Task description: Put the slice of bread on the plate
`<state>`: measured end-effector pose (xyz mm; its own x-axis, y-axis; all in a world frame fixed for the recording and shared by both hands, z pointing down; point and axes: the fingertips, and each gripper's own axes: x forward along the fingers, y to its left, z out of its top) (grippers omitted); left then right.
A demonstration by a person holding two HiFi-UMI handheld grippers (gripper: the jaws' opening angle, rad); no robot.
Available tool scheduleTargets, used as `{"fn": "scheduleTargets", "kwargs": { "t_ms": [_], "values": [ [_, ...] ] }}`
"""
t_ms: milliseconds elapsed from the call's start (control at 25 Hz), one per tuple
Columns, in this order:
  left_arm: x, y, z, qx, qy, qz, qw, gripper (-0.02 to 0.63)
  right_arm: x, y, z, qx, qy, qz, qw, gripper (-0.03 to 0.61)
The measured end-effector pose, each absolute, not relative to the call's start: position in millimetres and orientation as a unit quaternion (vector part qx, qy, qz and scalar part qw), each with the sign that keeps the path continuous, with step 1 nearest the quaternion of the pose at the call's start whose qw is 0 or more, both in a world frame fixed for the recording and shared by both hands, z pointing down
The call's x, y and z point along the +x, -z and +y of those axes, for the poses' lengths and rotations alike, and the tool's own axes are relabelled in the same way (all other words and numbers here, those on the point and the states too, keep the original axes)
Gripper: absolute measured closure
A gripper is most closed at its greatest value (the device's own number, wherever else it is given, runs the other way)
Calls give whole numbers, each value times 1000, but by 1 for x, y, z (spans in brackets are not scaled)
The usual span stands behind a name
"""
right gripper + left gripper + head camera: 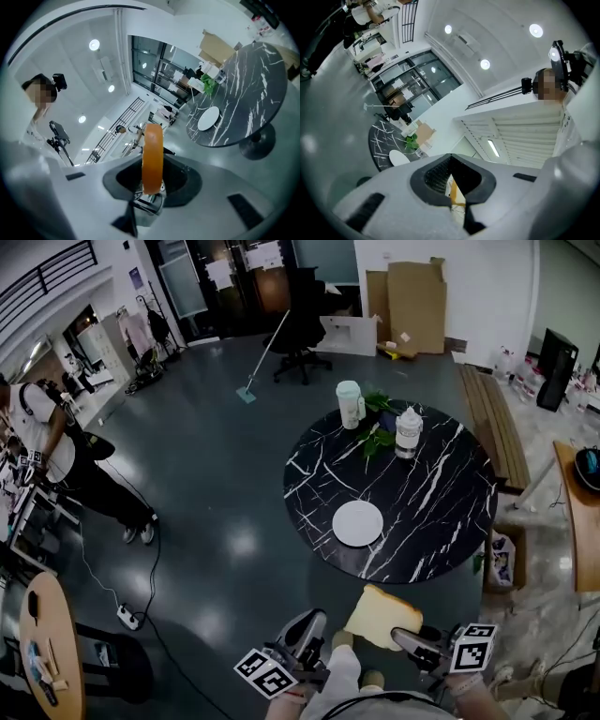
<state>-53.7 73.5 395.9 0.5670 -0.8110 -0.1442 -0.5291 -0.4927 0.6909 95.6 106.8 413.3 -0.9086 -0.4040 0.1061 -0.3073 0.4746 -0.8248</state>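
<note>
A thick slice of bread (382,617) with a tan crust sticks out ahead of my right gripper (412,641), which is shut on its near edge. In the right gripper view the bread (153,157) stands edge-on between the jaws of the right gripper (153,185). The white plate (357,523) lies bare on the round black marble table (441,502), some way ahead of the bread. The plate (208,118) looks small and far off in that view. My left gripper (305,634) hangs beside the right one, shut with nothing in it.
At the table's far side stand a pale green jar (351,404), a white jar (408,432) and green leaves (378,439). A person (56,456) stands at the left. A cable and power strip (127,617) lie on the floor. A bench (492,423) runs along the right.
</note>
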Motion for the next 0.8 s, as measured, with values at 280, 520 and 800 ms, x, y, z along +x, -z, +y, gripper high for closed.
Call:
{"fn": "scheduleTargets", "kwargs": {
  "t_ms": [280, 520, 800],
  "values": [
    [-60, -380, -4, 860, 224, -359, 285, 606, 68, -415, 44, -227, 466, 854, 43, 486],
    [-72, -394, -41, 860, 214, -347, 305, 606, 48, -422, 7, -233, 474, 848, 46, 486],
    [-80, -404, -84, 868, 201, -330, 311, 606, 47, -430, -30, -268, 480, 833, 57, 486]
  ]
}}
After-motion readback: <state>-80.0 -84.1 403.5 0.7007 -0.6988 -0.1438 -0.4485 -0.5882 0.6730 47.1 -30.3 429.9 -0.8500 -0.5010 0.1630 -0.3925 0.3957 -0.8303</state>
